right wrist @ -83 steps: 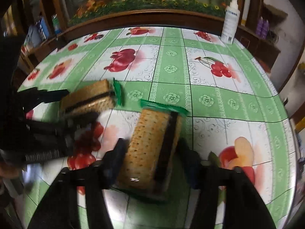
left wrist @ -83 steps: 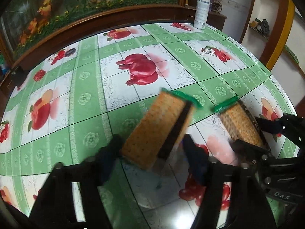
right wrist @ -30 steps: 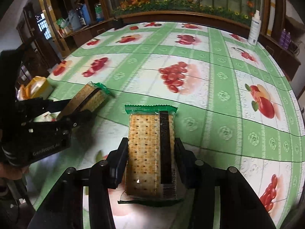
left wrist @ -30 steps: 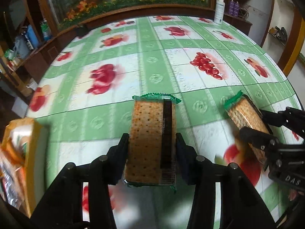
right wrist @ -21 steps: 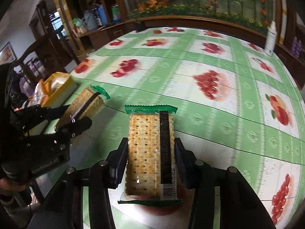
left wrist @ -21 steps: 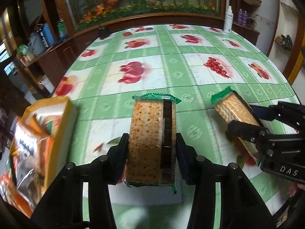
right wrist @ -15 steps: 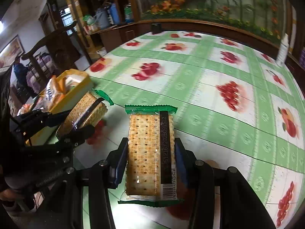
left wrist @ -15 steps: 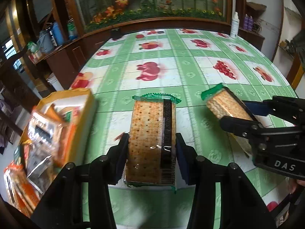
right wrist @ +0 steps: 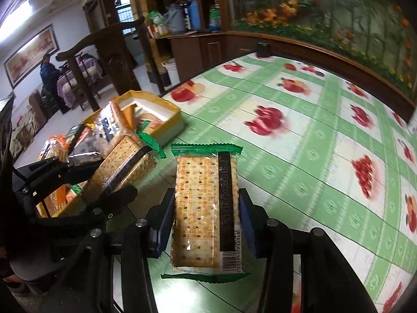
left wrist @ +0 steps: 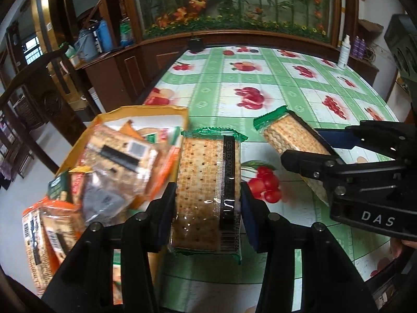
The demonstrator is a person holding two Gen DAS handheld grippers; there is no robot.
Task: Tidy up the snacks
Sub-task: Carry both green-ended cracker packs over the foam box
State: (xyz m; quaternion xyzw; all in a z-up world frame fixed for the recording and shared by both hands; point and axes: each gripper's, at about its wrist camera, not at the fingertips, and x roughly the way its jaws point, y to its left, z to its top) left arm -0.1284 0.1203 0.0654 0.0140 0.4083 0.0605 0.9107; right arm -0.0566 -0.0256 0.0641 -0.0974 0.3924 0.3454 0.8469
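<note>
two clear-wrapped cracker packs with green crimped ends, both held up above the table. left-hand cracker pack [left wrist: 208,193] clamped across its long sides by the left gripper [left wrist: 208,203], blue pads pressed flat against the wrapper, black barcode strip running along its right edge, green seal pointing away from the camera. seen from the right wrist view as a tilted pack [right wrist: 122,167] pinched between dark fingers, just beside and partly over the box. right-hand cracker pack [right wrist: 207,208] gripped the same way by the right gripper [right wrist: 207,224], closed on its sides, barcode at the near end, printed digits along the black strip. in the left wrist view, that pack [left wrist: 292,138] angled up and leftward out of the right gripper's black body marked "das".

to the left, at the table's corner: a yellow cardboard box [left wrist: 146,112], open at the top, white inside, crammed with assorted snack packets [left wrist: 117,161] in orange, clear and dark wrappers, some spilling over its near side. underneath: table [left wrist: 286,99] covered in a green-and-white checked cloth printed with red fruit. far edge: a white bottle [left wrist: 344,52] near the wooden border, a dark small object [left wrist: 195,45] at the back rim. beyond: wooden cabinets, a floral mural, a carved chair back [right wrist: 104,39].
</note>
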